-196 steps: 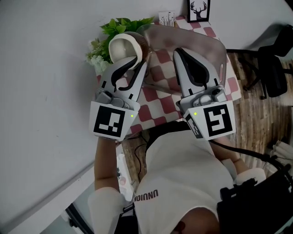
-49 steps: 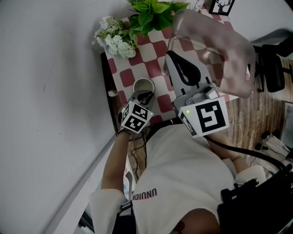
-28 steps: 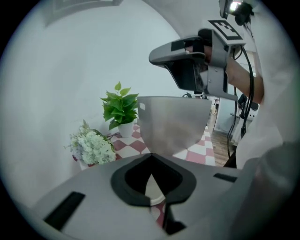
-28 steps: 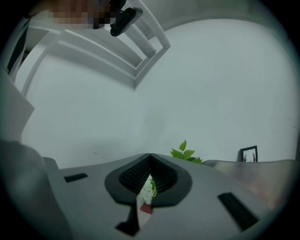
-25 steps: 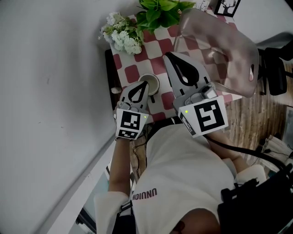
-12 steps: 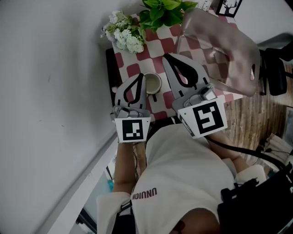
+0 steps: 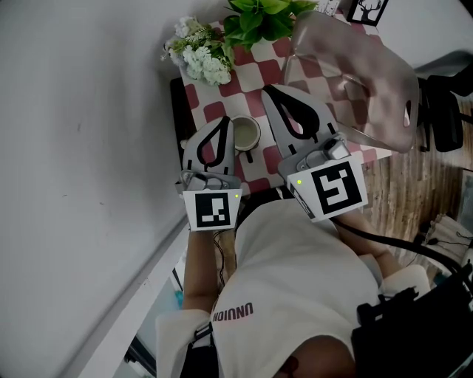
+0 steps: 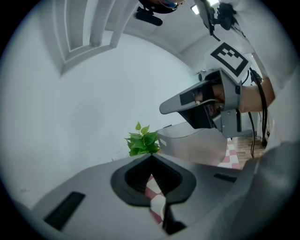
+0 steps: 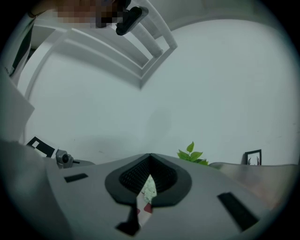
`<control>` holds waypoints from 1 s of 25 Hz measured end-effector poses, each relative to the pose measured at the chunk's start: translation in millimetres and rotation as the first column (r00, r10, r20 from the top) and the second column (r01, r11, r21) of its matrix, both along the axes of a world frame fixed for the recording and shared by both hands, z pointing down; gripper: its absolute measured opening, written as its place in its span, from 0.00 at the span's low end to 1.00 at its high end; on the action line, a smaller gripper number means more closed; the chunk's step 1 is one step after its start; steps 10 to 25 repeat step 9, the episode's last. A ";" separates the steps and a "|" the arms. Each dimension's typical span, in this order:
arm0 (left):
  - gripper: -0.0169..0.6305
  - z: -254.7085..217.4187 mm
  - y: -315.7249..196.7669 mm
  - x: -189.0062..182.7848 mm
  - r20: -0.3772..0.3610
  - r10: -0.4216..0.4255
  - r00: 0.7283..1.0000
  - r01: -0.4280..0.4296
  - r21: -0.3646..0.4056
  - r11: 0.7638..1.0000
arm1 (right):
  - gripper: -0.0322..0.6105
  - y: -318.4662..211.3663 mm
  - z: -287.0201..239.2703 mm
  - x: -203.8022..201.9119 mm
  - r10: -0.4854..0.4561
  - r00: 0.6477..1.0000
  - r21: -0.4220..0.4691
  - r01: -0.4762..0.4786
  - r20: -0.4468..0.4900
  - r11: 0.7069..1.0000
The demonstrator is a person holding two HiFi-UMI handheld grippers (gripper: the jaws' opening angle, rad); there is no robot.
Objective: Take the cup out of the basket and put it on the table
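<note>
The cup (image 7: 245,133), cream inside with a dark rim, stands upright on the red-and-white checked table (image 7: 214,112), outside the basket. My left gripper (image 7: 222,122) hovers just left of the cup, above it and not touching, shut with nothing between its fingers. My right gripper (image 7: 273,91) is also shut and empty, held between the cup and the translucent basket (image 7: 362,70). In the left gripper view the closed jaws (image 8: 151,155) point toward the basket (image 8: 194,146) and the right gripper (image 8: 206,105). The right gripper view shows its jaws (image 9: 150,155) meeting at the tip.
White flowers (image 7: 201,60) and a leafy green plant (image 7: 259,15) stand at the table's far end, with a small framed picture (image 7: 367,10) behind the basket. A wall runs along the left. An office chair (image 7: 443,111) stands on the wooden floor to the right.
A second ago the left gripper's tip was at the cup's rim; it has since lifted up and away, leaving the cup on the table. The right gripper has stayed put.
</note>
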State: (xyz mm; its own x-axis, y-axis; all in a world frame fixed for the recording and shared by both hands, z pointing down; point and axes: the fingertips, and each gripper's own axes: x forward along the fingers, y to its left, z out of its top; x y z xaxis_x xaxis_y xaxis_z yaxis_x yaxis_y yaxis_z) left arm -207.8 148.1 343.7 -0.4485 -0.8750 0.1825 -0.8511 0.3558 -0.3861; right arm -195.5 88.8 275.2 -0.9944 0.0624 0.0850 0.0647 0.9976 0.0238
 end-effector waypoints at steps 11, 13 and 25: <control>0.05 -4.3 0.9 -3.0 0.012 -0.005 1.000 0.005 -0.002 1.000 | 0.08 -1.1 -0.2 -0.6 0.005 1.000 -0.001 -0.005 -0.004 1.000; 0.05 -4.3 0.9 -3.0 0.012 -0.005 1.000 0.005 -0.002 1.000 | 0.08 -1.1 -0.2 -0.6 0.005 1.000 -0.001 -0.005 -0.004 1.000; 0.05 -4.3 0.9 -3.0 0.012 -0.005 1.000 0.005 -0.002 1.000 | 0.08 -1.1 -0.2 -0.6 0.005 1.000 -0.001 -0.005 -0.004 1.000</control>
